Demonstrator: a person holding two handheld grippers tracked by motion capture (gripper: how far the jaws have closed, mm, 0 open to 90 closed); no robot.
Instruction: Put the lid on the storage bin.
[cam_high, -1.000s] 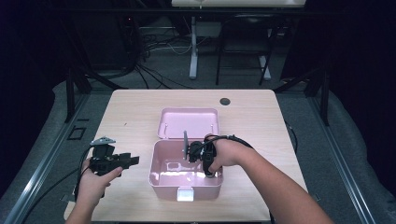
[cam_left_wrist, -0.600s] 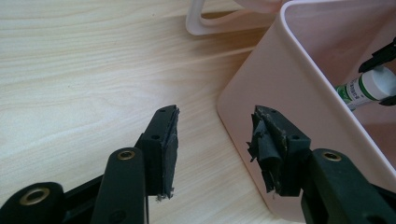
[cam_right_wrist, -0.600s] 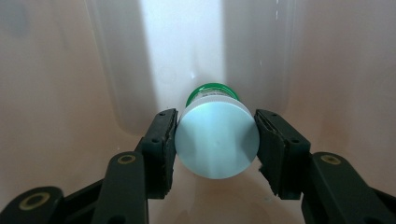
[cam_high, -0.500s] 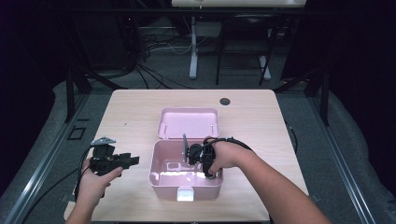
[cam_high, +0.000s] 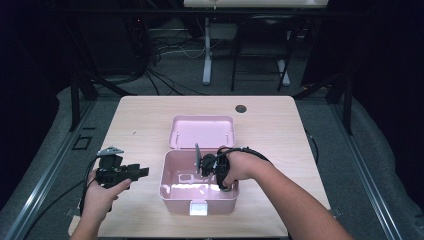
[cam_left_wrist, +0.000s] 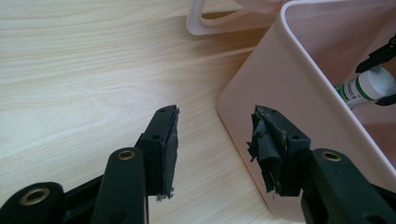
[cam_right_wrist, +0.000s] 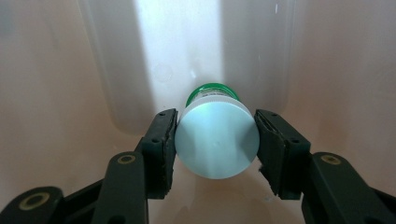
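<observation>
A dark room with cables on the floor surrounds the pale wooden counter (cam_high: 150, 120), where in the high view a pink box (cam_high: 198, 200) stands open, its lid (cam_high: 202, 131) lying just behind it; the right claw (cam_high: 206, 165) reaches down inside the box while the left claw (cam_high: 137, 171) hovers beside the box's left wall. In the left gripper view that claw (cam_left_wrist: 212, 140) stands open and empty, one jaw close to the box's outer wall (cam_left_wrist: 261, 84), so a careless nudge could shove the box and upset the other hand's grip. In the right gripper view the right claw (cam_right_wrist: 215, 137) is clamped wide on the white cap of a green-labelled bottle (cam_right_wrist: 216, 144) inside the box. The grip sits only on the smooth round cap, so I judge the bottle could swivel, slip out, or strike the box wall on lifting.
</observation>
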